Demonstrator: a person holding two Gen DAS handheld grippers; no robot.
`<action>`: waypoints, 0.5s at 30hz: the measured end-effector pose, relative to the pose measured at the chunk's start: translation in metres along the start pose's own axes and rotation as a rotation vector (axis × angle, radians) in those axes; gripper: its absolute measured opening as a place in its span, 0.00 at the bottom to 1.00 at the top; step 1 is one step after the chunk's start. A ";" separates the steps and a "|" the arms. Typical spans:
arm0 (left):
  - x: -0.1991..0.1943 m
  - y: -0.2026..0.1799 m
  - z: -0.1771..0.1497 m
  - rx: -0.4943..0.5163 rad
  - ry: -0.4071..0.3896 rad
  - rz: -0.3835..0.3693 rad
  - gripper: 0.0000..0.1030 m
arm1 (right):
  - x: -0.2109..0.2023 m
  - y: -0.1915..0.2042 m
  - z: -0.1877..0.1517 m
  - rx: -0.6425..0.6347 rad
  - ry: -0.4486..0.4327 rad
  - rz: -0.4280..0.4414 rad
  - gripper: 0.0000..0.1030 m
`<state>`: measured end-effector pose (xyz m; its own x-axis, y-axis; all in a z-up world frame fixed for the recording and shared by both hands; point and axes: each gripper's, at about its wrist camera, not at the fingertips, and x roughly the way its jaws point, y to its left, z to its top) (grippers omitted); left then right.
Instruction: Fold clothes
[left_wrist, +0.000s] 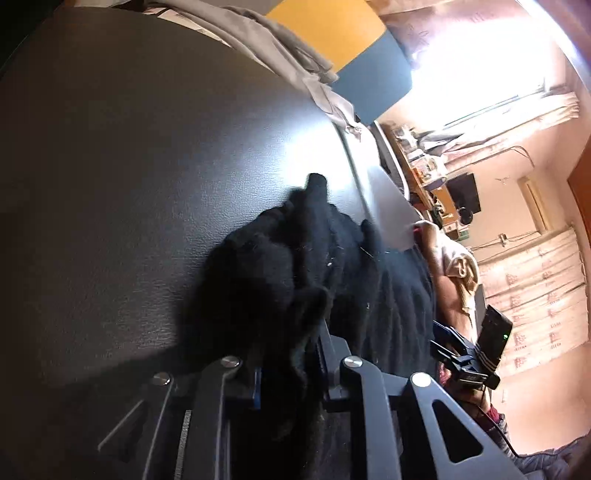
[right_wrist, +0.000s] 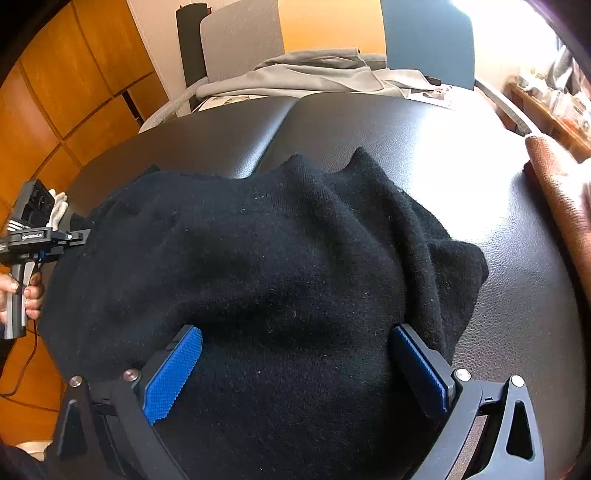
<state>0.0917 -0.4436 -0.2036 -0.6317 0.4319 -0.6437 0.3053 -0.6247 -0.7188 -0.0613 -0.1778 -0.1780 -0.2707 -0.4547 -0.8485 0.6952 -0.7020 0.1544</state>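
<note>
A black knit sweater lies crumpled in a loose heap on the dark padded table, its fuzzy fabric bunched into ridges and folds. Two peaks rise along its far edge; one side seems to drape over the table's edge.

Light source: daylight floods in from a window, blown out white in the left wrist view.
Glare: a bright sheen sits on the black table.
Shadows: the black sweater swallows nearly all detail.
Distortion: strong fisheye bending, dark corners.
Blur: the brown cloth at the right edge smears.
</note>
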 end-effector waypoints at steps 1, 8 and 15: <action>0.000 0.000 -0.001 -0.011 -0.005 -0.010 0.17 | 0.000 -0.002 -0.001 -0.002 0.000 0.002 1.00; -0.027 0.002 0.006 -0.081 -0.085 -0.024 0.15 | -0.003 -0.011 0.005 -0.042 0.026 0.118 0.97; -0.063 -0.005 0.030 -0.083 -0.148 0.057 0.15 | -0.012 -0.004 0.021 -0.183 0.026 0.236 0.78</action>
<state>0.1086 -0.4867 -0.1515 -0.7077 0.2934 -0.6427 0.3972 -0.5870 -0.7054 -0.0750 -0.1813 -0.1579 -0.0724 -0.5777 -0.8130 0.8459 -0.4675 0.2568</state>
